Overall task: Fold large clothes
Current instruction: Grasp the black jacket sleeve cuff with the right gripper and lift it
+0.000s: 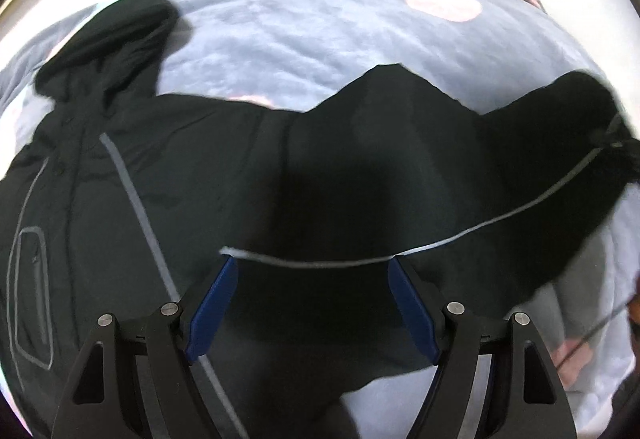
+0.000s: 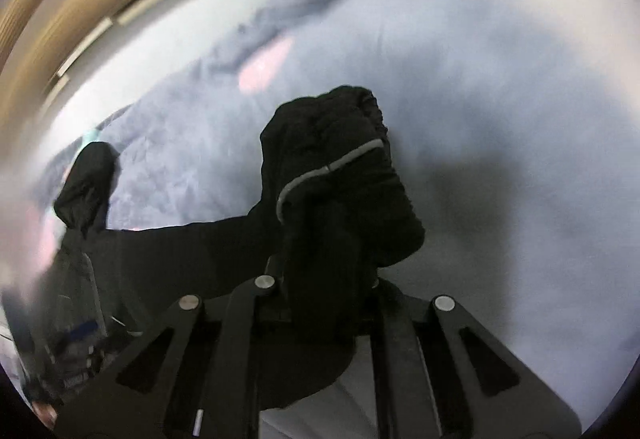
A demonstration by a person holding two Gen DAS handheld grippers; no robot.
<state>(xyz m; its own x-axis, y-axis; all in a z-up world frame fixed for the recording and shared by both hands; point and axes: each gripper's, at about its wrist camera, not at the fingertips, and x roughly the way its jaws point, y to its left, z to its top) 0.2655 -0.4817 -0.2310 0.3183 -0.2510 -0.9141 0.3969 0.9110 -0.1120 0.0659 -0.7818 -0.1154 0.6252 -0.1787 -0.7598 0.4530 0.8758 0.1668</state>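
A black padded jacket with grey piping is spread on a grey-blue quilt. Its bunched sleeve is clamped in the right gripper, while the left gripper is held wide open, empty, over the cloth. The sleeve fold seems under way; next it should be carried across the body and laid flat.

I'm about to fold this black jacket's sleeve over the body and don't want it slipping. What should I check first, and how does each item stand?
1. Right gripper shut on the sleeve: ok, fabric bunched between its fingers.
2. Left gripper free: ok, open above the jacket, holding nothing.
3. Jacket body flat on the blue quilt: not ok, its upper edge is rumpled.
4. Other sleeve spread out: ok.
5. Grip firmness: cannot tell.
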